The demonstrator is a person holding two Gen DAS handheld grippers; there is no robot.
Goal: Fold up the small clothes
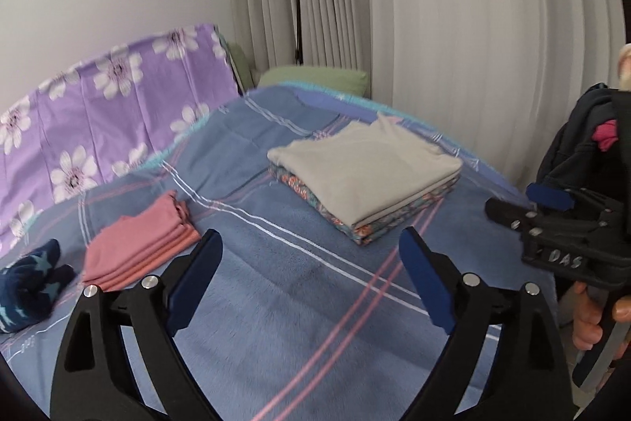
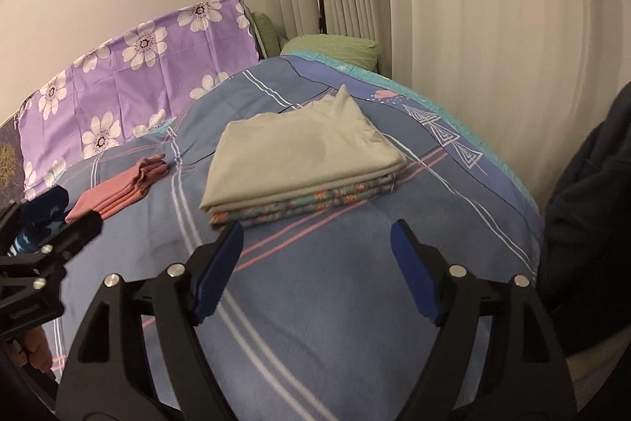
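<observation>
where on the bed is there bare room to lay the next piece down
The widest free patch is the blue blanket in front of the grey-topped folded stack, between the open left gripper and right gripper. A narrower strip separates that stack from the pink folded pile. The left edge is crowded: pink pile, navy star garment.

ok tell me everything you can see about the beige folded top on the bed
The beige folded top is a plain, soft-looking knit garment, folded into a neat flat rectangle of several layers. One corner or collar piece sticks up at its far edge. It lies on top of a folded floral-print cloth, whose teal and orange edges peek out beneath it along the near side, and the pair forms one stack on the blue striped blanket. Nothing else touches it; both pairs of jaws stand open, short of the stack.
</observation>
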